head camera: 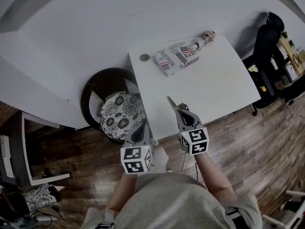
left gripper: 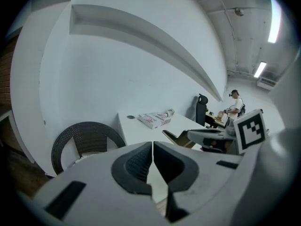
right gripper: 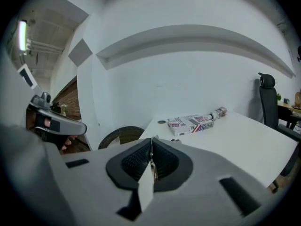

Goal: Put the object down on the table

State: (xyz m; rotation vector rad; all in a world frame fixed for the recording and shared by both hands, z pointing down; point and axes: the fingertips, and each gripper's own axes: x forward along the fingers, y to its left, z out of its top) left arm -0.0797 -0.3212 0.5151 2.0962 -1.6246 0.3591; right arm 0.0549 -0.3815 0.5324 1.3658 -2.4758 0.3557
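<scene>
My right gripper (head camera: pixel 181 113) is shut on a thin flat tan piece (head camera: pixel 172 104), held over the near edge of the white table (head camera: pixel 214 85). In the right gripper view the piece (right gripper: pixel 149 178) shows edge-on as a pale strip pinched between the pads, with the right gripper (right gripper: pixel 151 157) closed around it. From the left gripper view the tan piece (left gripper: pixel 175 137) sticks out ahead of the right gripper (left gripper: pixel 190 136). My left gripper (head camera: pixel 141 126) hangs beside the table's near left corner, shut and empty, its jaws pressed together (left gripper: pixel 153 161).
A printed box (head camera: pixel 175 57) lies at the table's far side with a rolled packet (head camera: pixel 205 39) beside it, and a small round disc (head camera: pixel 144 57) sits near the far left corner. A wicker chair with a patterned cushion (head camera: pixel 121 113) stands left of the table. Black office chair (head camera: pixel 267 46) at the right.
</scene>
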